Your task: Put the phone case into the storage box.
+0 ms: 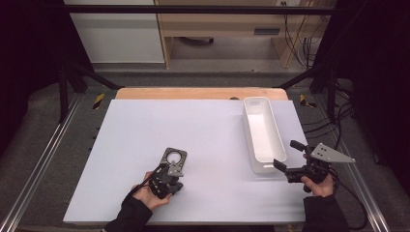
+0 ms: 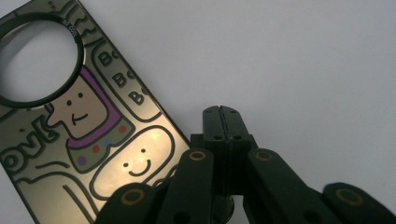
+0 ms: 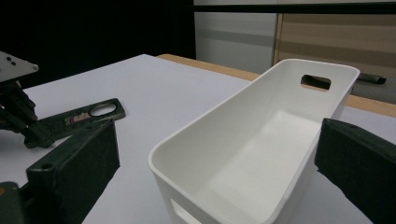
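Left gripper (image 1: 167, 180): jaws pressed together, holding nothing — tips beside the phone case, maybe to nudge it
Right gripper (image 1: 289, 159): jaws wide apart, waiting by the bin
Table (image 1: 145, 130): white; big
Bin (image 1: 261, 133): white, empty — probably for the case
Phone case (image 1: 173, 161): flat on the table; cartoon faces

left gripper (image 1: 170, 170) sits low in the left hand (image 1: 145, 193), jaws pressed together, pointing forward. right gripper (image 1: 289, 158) rides in the right hand (image 1: 319, 186), jaws spread wide, pointing leftward.
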